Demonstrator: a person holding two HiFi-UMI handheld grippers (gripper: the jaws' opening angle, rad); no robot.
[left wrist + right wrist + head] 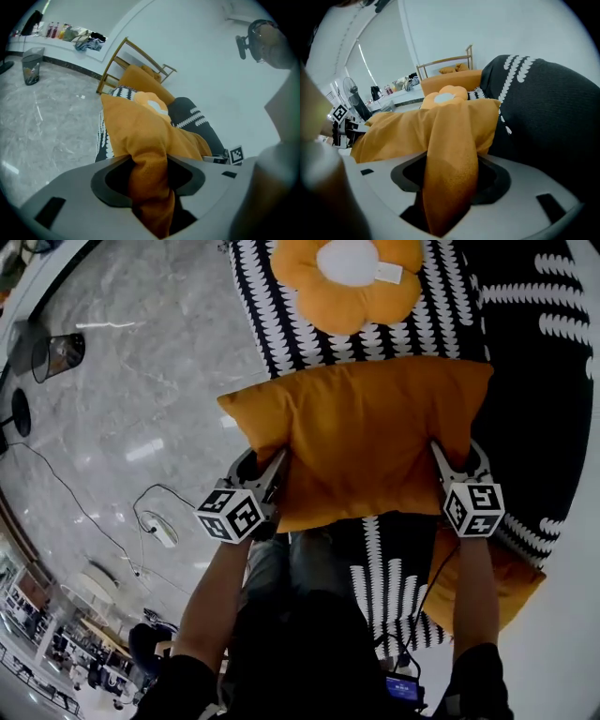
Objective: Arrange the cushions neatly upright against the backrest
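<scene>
Our left gripper and right gripper clench their fingers on the cushion's near corners. Its long axis spans them; the backrest looks nearer our right.

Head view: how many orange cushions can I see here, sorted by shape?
Plain orange cushions: 2
Flower-shaped orange cushion: 1
Total: 3
</scene>
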